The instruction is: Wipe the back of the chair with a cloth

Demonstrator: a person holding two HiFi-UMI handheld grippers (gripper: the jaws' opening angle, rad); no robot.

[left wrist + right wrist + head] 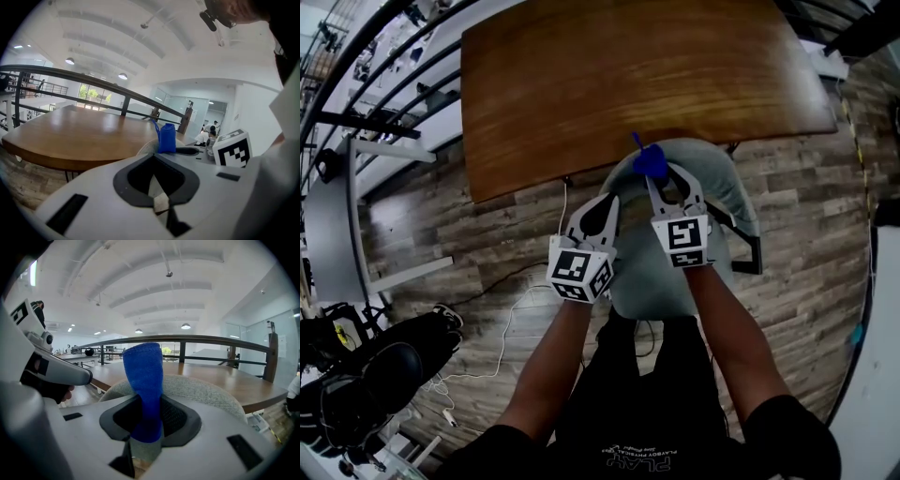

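A grey fabric chair (724, 195) stands against the wooden table (628, 84), directly below both grippers. My right gripper (658, 175) is shut on a blue cloth (650, 162), which sticks up past the jaw tips over the top of the chair back. In the right gripper view the cloth (144, 380) stands upright between the jaws, with the rounded chair back (201, 391) just behind it. My left gripper (602, 208) hovers beside the right one, to its left, with its jaws together and nothing in them. The left gripper view shows the cloth (167, 138) ahead to the right.
A dark metal railing (187, 339) runs beyond the table. On the plank floor, a white cable (511, 323) trails to the left. Black shoes and bags (366, 375) lie at the lower left, and a white desk (333, 225) stands at the left edge.
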